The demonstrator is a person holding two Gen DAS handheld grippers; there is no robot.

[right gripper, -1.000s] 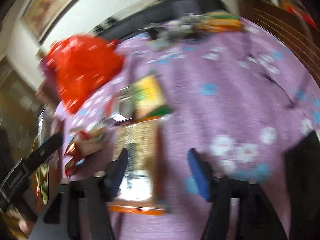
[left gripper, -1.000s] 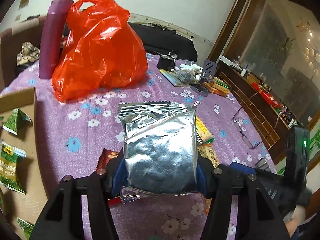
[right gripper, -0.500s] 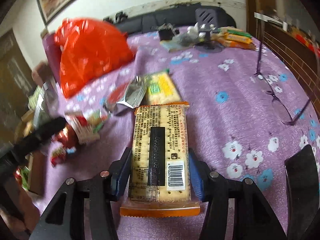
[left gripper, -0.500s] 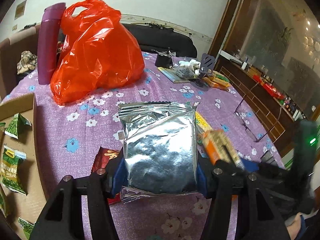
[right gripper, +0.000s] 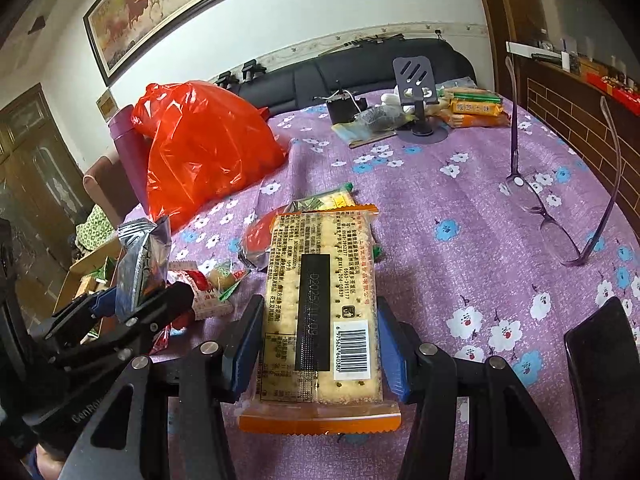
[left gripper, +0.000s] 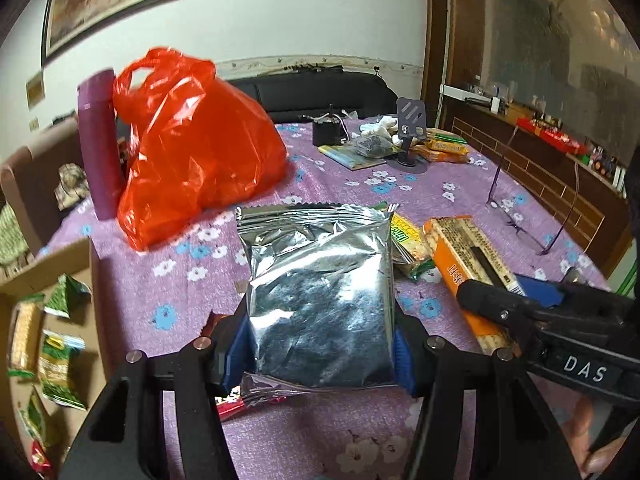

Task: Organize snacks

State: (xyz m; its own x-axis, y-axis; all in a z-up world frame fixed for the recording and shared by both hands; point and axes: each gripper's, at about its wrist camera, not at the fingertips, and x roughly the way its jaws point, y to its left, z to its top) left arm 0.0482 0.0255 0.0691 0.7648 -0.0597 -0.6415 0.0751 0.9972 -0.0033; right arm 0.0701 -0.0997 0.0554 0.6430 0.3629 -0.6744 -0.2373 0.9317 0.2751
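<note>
My left gripper (left gripper: 320, 352) is shut on a silver foil snack bag (left gripper: 320, 296) and holds it above the purple flowered tablecloth (left gripper: 344, 432). My right gripper (right gripper: 318, 340) is shut on an orange-edged cracker pack (right gripper: 320, 304), label and barcode up. In the left wrist view the right gripper (left gripper: 516, 300) and its cracker pack (left gripper: 460, 256) are at the right. In the right wrist view the left gripper (right gripper: 124, 304) with the foil bag (right gripper: 142, 256) is at the left. More snack packs (right gripper: 208, 292) lie on the cloth between them. A cardboard box (left gripper: 44, 320) at the left holds several green packs.
A red plastic bag (left gripper: 192, 168) and a purple bottle (left gripper: 100, 144) stand at the back left. Eyeglasses (right gripper: 552, 216) lie at the right. A phone stand (right gripper: 416, 92), a booklet and more packs are at the far end. A dark phone (right gripper: 600, 380) lies at the near right.
My right gripper closed on the cracker pack and lifted it off the cloth, coming up beside the left gripper. My left gripper rose slightly with the foil bag.
</note>
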